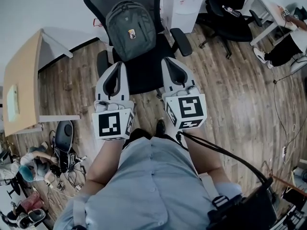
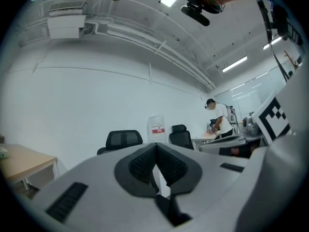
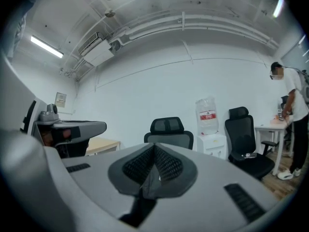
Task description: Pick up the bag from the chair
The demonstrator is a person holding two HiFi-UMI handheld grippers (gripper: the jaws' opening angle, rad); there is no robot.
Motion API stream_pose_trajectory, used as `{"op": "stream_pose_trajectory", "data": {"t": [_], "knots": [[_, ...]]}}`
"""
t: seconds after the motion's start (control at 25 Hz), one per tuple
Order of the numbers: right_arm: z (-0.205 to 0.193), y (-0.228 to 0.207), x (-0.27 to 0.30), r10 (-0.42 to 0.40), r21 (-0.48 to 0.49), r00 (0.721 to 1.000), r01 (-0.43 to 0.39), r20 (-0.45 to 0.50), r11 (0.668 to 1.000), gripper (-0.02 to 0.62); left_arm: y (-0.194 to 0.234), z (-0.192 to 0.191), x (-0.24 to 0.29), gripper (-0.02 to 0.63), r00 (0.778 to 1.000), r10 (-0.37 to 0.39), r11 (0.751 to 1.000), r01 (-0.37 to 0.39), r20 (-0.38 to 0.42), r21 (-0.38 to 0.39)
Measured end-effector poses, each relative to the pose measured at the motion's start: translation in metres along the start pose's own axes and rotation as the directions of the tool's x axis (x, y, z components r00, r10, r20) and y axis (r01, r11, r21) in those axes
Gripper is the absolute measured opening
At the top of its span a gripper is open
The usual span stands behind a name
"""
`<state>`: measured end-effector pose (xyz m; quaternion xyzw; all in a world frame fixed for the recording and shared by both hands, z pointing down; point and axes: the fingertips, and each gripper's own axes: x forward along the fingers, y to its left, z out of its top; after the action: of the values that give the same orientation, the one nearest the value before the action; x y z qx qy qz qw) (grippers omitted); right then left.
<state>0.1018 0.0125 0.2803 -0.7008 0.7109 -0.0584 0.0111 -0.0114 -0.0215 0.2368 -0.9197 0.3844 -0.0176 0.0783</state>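
While both are pointing forward at the black chair (image 1: 144,78), the left gripper (image 1: 118,66) and the right gripper (image 1: 168,61) are hanging side by side over the front of its seat, each carrying its marker cube (image 1: 113,124) at the rear. The left gripper's jaws are pressing together with nothing between them, dark ribbed pads meeting at the tip. The right gripper's jaws are likewise pressing together and holding nothing. The grey bag (image 1: 130,30), a backpack with a small badge on its front pocket, is standing upright on the seat and leaning against the mesh backrest, between the two armrests. It is lying just ahead of both gripper tips and apart from them, neither gripper touching it. A white water dispenser (image 1: 185,5) is standing behind the chair to the right, and a second black chair (image 1: 229,19) is sitting further right beside it. A light wooden table (image 1: 21,83) is standing at the left on the wood-plank floor (image 1: 235,104). A person (image 1: 289,41) in a white top is standing at the far right edge.
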Motion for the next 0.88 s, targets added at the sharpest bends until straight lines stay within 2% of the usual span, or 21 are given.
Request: {"op": "stream_pose_trajectory", "data": {"t": [0.56, 0.88], "knots": [[-0.001, -0.025, 0.068, 0.034, -0.033, 0.999, -0.035, -0.016, 0.999, 0.002, 0.038, -0.024, 0.058, 0.000, 0.998, 0.070, 0.997, -0.070, -0.010, -0.040], [-0.012, -0.039, 0.143, 0.046, -0.033, 0.997, -0.048, -0.062, 0.998, 0.002, 0.077, -0.048, 0.118, 0.002, 0.996, 0.080, 0.994, -0.083, -0.039, -0.066]]}}
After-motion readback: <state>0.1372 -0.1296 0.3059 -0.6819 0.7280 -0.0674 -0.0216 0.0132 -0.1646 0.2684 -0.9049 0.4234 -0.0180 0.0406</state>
